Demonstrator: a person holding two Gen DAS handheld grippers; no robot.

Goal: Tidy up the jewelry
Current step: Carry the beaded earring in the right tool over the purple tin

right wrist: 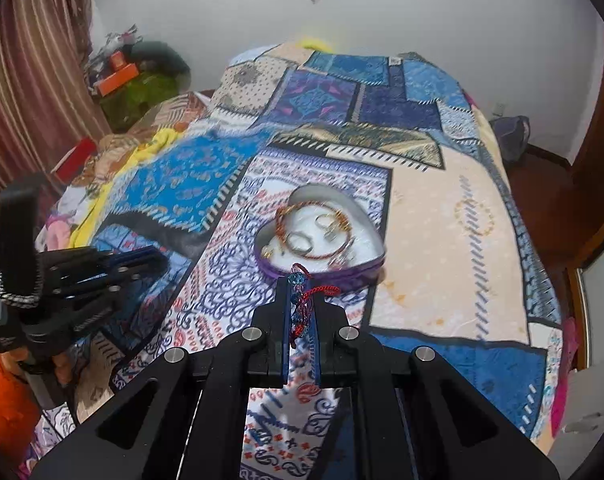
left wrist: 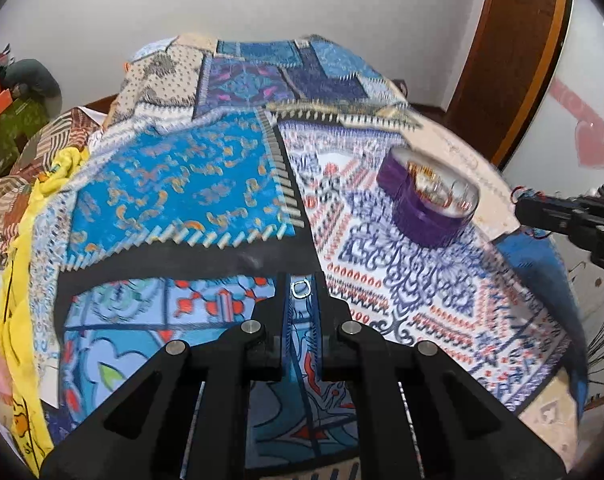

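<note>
Your right gripper (right wrist: 300, 280) has its fingers clamped on a red cord bracelet with blue beads (right wrist: 299, 304). The bracelet's long axis runs along the fingers, pointing away from you toward the heart-shaped purple jewelry box (right wrist: 326, 272); one blue bead sits at the fingertips and a loop of red cord spills out to the right. The gripper is held above the bed, angled down, its tips just at the near rim of the box.

The box lies open on the patchwork bedspread (right wrist: 442, 220), its white inside holding an orange beaded bracelet (right wrist: 314, 210), a few rings and other small pieces, blurred.

Your left gripper (left wrist: 300, 286) pinches a small silver ring (left wrist: 301, 289) at the fingertips, the ring's opening facing the camera. The fingers stand close together around it, not fully touching. This gripper hovers over the bedspread (left wrist: 173, 188) well left of the box (left wrist: 428, 200), pointing up the bed toward the far wall (left wrist: 101, 12).
</note>
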